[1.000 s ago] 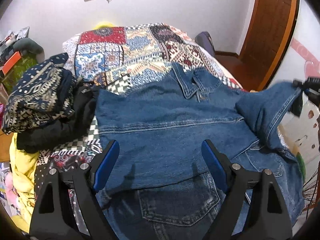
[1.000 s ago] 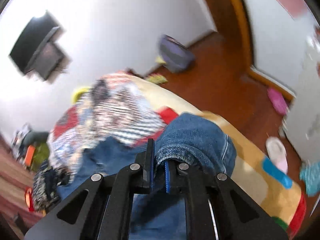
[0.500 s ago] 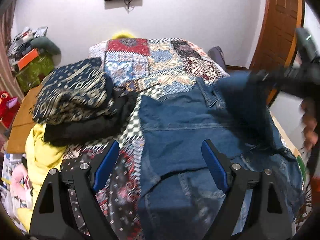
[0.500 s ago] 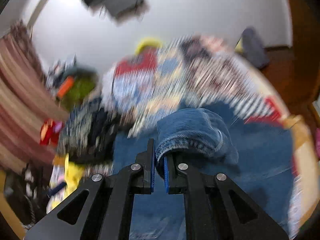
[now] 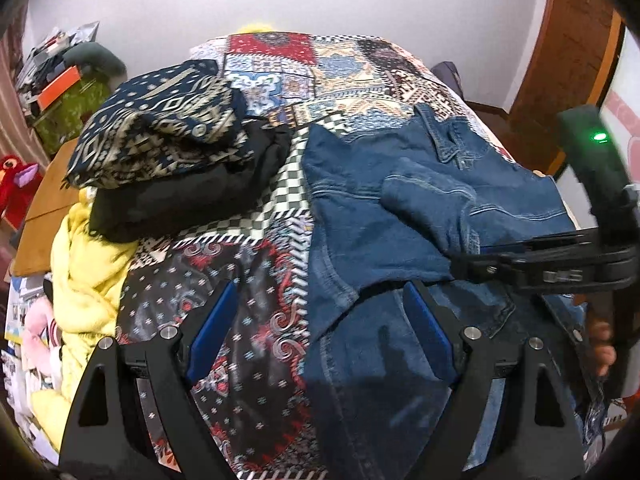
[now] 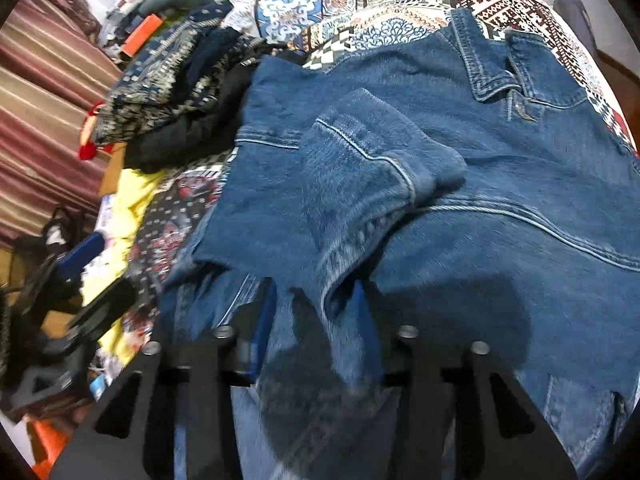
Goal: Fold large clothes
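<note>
A blue denim jacket (image 5: 384,216) lies on the patchwork bedspread (image 5: 320,60), collar (image 5: 448,136) toward the far end. One sleeve (image 6: 360,184) is folded across the jacket's back. My right gripper (image 6: 316,304) has its jaws apart, with the sleeve cuff lying loose between them; it also shows in the left wrist view (image 5: 464,256), coming in from the right. My left gripper (image 5: 320,320) is open and empty, hovering over the jacket's near left edge.
A pile of folded clothes, navy patterned (image 5: 160,140) on black (image 5: 188,192), sits at the left of the bed. A yellow blanket (image 5: 88,264) hangs at the left edge. A wooden door (image 5: 572,48) stands at the right.
My right gripper carried the sleeve from the right across the jacket's back, laid it down and opened. My left gripper shifted leftward and stayed open.
</note>
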Tool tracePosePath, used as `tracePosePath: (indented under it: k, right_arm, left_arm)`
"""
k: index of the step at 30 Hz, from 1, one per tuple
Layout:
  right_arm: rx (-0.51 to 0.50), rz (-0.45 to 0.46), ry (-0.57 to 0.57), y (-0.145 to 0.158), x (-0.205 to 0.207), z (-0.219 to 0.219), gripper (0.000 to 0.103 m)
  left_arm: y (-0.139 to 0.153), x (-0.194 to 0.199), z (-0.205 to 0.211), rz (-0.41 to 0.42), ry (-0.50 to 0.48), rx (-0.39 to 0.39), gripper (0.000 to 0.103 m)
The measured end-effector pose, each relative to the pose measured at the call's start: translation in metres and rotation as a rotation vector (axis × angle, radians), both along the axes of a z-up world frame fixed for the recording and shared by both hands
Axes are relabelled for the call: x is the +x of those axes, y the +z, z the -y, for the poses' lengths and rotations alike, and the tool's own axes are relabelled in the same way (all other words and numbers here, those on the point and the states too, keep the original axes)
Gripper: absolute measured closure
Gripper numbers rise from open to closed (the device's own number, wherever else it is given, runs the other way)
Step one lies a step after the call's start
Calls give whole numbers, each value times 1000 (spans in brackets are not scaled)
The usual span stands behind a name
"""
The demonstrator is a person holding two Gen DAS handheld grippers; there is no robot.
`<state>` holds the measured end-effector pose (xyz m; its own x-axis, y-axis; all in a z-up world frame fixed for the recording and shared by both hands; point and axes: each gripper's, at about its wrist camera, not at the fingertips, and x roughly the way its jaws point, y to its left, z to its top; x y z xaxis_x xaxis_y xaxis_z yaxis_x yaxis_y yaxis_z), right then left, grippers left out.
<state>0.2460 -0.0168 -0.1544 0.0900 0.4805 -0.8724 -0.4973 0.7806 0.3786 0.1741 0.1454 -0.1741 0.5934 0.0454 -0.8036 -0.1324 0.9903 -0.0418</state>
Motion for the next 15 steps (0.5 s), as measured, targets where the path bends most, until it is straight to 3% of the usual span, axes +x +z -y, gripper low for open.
tracePosePath:
  k: [6, 11, 15]
  right_arm:
    - [-11, 124, -64, 28, -3, 54, 59]
    - [-61, 208, -195, 35, 11, 110, 57]
    - [-122, 219, -320, 28, 24, 165, 57]
  left_arm:
    - [1, 25, 29, -16, -68, -26, 19]
    - [2, 52, 67, -31, -151, 25, 19]
    - [-7, 75, 90, -61, -203, 69, 19]
